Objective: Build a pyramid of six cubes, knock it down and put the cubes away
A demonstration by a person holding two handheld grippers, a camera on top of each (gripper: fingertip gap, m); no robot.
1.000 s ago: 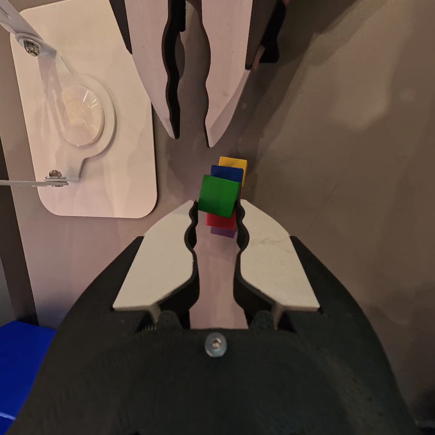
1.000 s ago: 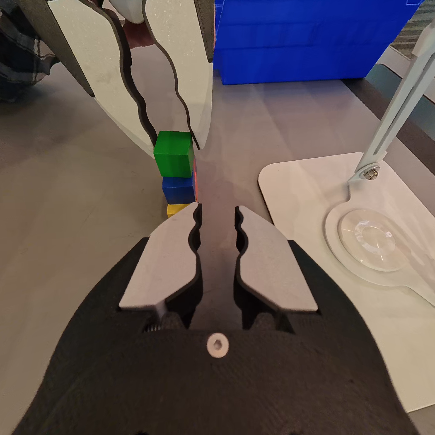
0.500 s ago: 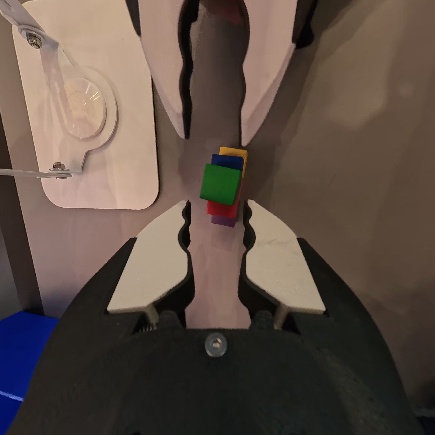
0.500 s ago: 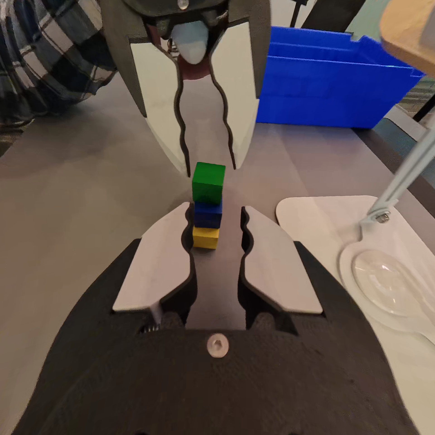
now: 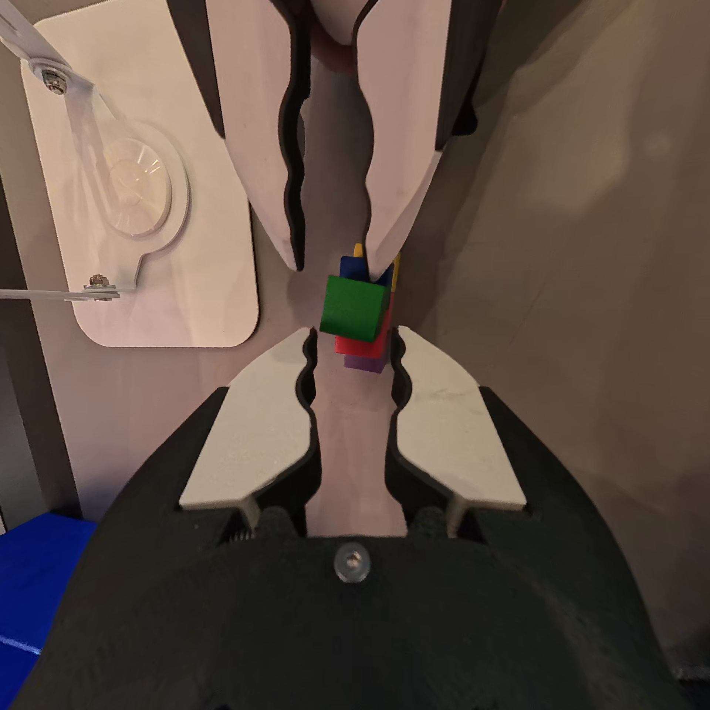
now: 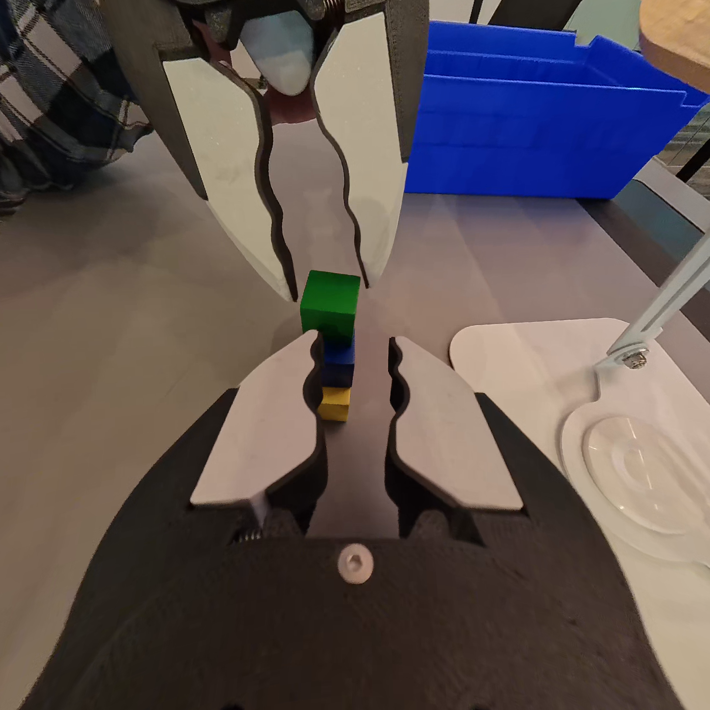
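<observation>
Green wooden cube (image 6: 329,305) tops the pyramid mid-bench (image 6: 115,307); blue cube (image 6: 338,363), yellow cube (image 6: 335,403) below at 6 o'clock. Left hand-held gripper (image 5: 352,338) has let go, both jaws narrowed since. Right hand-held gripper (image 6: 353,342) open, empty. Build looks complete; knockdown next.

- The cube stack (image 6: 332,345) stands hemmed between both grippers' fingers (image 6: 269,403).
- Right of the stack, a white plate (image 6: 518,365) lies on the surface (image 6: 115,307).
- Behind the stack, a blue bin (image 6: 538,134) blocks passage.
- Left of it, the surface lies bare.
</observation>
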